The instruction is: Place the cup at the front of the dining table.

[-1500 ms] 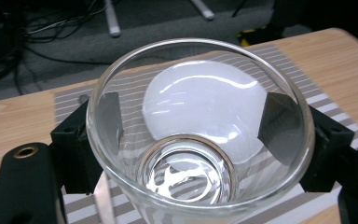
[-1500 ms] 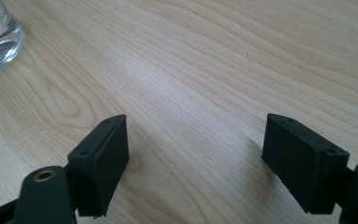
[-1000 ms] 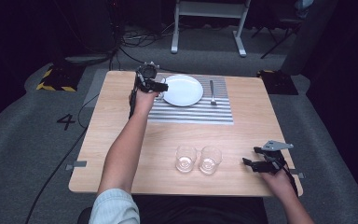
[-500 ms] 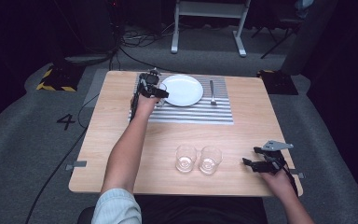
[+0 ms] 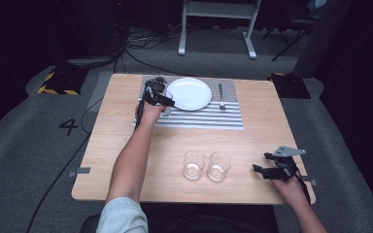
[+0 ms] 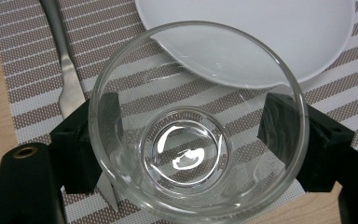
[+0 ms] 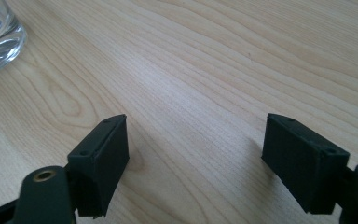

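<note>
You've got a clear glass tumbler (image 6: 198, 126) between black jaws, over a placemat (image 6: 37, 51) striped brown and white. The plate (image 6: 261, 37) beside it is plain white, the knife (image 6: 67, 79) silver, and the table (image 5: 116, 141) a pale wood grain.

1. We are seeing a clear, glossy glass tumbler (image 6: 196, 126).
2. We are noting a woven, matt striped placemat (image 6: 23, 60).
3. The white plate (image 6: 261, 37) is looking smooth, glazed.
4. The table (image 7: 205, 70) is showing matt wood grain.
</note>
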`<state>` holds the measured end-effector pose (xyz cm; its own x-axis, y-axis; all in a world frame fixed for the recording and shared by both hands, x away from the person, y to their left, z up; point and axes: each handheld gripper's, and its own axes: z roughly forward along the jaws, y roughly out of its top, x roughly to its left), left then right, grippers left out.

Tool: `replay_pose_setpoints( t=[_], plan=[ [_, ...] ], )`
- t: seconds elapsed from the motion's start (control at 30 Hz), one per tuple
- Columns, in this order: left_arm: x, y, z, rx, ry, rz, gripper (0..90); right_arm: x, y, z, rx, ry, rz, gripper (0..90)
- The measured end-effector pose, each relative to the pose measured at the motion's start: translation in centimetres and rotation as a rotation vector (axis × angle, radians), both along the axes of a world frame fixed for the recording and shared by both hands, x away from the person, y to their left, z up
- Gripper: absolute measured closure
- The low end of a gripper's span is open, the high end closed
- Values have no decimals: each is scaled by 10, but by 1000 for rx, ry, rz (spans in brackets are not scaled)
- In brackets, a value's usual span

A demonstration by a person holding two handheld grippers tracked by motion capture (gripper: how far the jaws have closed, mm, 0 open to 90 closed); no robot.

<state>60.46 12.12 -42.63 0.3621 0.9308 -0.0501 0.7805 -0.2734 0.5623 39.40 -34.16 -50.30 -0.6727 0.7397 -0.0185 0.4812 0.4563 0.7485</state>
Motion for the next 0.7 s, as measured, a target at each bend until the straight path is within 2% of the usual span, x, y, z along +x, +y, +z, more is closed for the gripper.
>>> replay_pose_setpoints(
  t=[0.13,0.47,0.53,0.7],
  plan=[
    [-1,-1,-3,9,17,-8,191,0,0,0,0,0,0,228],
    [-4,-1,-5,14,15,-10,188,0,0,0,0,0,2,228],
    [-6,0,-5,31,6,-23,187,0,0,0,1,0,1,228],
    [-8,2,-6,36,6,-40,185,0,0,0,1,0,2,228]
  ],
)
